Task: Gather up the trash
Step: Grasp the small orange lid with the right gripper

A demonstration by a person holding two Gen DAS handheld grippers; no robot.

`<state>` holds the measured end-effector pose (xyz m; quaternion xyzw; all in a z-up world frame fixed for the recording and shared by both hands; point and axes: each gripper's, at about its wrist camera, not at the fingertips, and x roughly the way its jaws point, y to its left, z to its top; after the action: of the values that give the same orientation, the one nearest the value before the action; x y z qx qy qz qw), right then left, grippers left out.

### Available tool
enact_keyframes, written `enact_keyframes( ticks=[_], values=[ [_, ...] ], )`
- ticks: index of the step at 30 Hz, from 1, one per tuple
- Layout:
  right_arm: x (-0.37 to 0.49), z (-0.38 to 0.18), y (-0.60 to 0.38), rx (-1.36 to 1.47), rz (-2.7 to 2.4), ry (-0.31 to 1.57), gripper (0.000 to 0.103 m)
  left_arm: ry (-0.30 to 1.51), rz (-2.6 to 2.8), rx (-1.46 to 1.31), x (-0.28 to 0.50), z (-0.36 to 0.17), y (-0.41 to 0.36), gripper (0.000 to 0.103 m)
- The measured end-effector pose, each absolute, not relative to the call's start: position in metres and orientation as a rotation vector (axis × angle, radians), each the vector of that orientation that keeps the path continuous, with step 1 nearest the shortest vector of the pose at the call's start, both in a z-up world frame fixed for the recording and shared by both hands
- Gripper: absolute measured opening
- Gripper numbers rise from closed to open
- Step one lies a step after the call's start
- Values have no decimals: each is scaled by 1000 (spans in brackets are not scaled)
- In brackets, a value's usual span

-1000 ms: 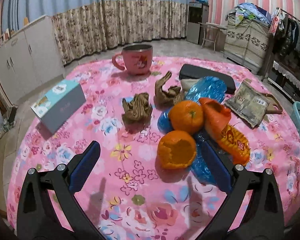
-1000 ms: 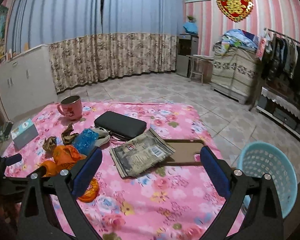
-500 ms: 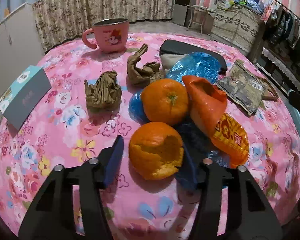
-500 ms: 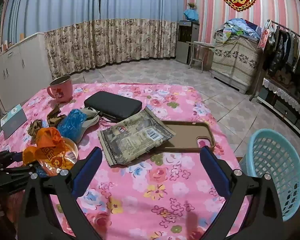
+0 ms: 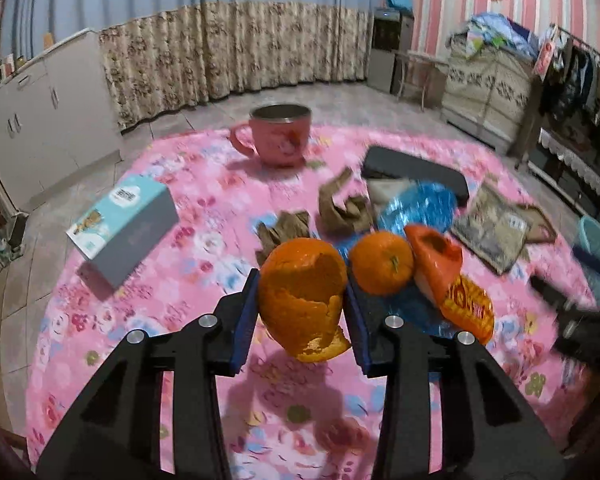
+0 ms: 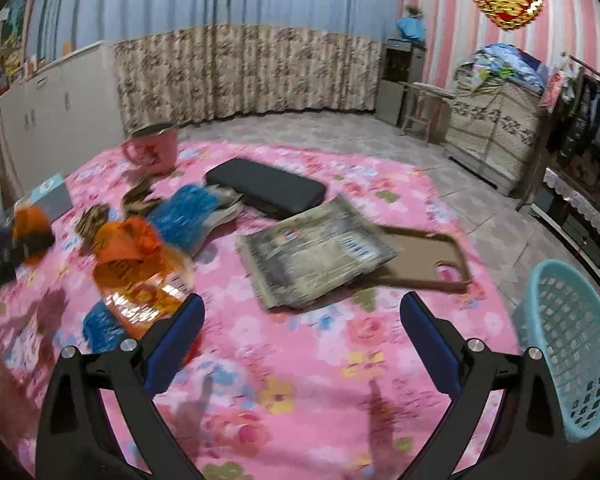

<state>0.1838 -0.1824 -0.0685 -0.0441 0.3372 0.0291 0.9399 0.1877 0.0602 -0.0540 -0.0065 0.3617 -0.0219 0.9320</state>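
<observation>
My left gripper [image 5: 301, 280] is closing its jaws, and the blue pads press on a hollow orange peel [image 5: 300, 304] held just above the pink floral tablecloth [image 5: 204, 208]. Behind it lie a whole orange [image 5: 382, 263], an orange wrapper [image 5: 452, 280], blue foil [image 5: 418, 208] and two crumpled brown papers [image 5: 284, 232]. My right gripper [image 6: 302, 302] hangs open over the cloth with nothing between its pads; the grey snack packet [image 6: 316, 248] lies just beyond it. A blue basket [image 6: 576, 344] stands off the table's right edge.
A pink mug [image 5: 282, 136] stands at the far side, a boxed item [image 5: 124, 228] on the left. A black case [image 6: 266, 190] and a brown phone case [image 6: 424, 256] lie near the packet. Cabinets, curtains and a clothes rack ring the room.
The left jaws closed around the orange peel and lifted it off the cloth. The right gripper sank lower toward the table, nearer the snack packet, still open.
</observation>
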Motion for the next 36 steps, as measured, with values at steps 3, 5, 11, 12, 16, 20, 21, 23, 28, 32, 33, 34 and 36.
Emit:
enact_keyframes(
  ticks=[3, 5, 11, 12, 16, 20, 21, 23, 28, 32, 33, 34, 36],
  values=[
    [180, -78, -163, -121, 107, 715, 96, 746, -33, -44, 192, -53, 68, 39],
    [177, -83, -151, -157, 127, 732, 95, 750, -29, -54, 193, -53, 71, 39],
    [178, -87, -137, -196, 145, 751, 95, 746, -17, -61, 194, -51, 74, 39],
    [180, -88, -137, -187, 150, 764, 94, 742, -14, -62, 193, -50, 74, 39],
    [184, -92, -133, -184, 168, 797, 88, 736, -15, -69, 194, -48, 74, 39],
    [182, -92, -127, -195, 179, 795, 88, 732, -4, -66, 194, -47, 76, 39],
    [183, -92, -126, -206, 178, 790, 84, 733, -4, -72, 195, -47, 77, 39],
    [188, -92, -124, -210, 185, 793, 68, 733, -5, -86, 195, -46, 78, 39],
    [199, -94, -131, -119, 245, 823, 42, 726, -13, -80, 194, -45, 74, 39],
    [196, -89, -135, -118, 242, 790, 40, 730, -15, -72, 194, -46, 72, 39],
    [196, -87, -138, -108, 243, 783, 40, 730, -16, -69, 194, -47, 72, 39],
    [196, -86, -139, -101, 245, 780, 40, 730, -16, -67, 194, -47, 71, 39],
    [195, -83, -143, -93, 244, 768, 40, 726, -19, -62, 194, -46, 71, 39]
  ],
)
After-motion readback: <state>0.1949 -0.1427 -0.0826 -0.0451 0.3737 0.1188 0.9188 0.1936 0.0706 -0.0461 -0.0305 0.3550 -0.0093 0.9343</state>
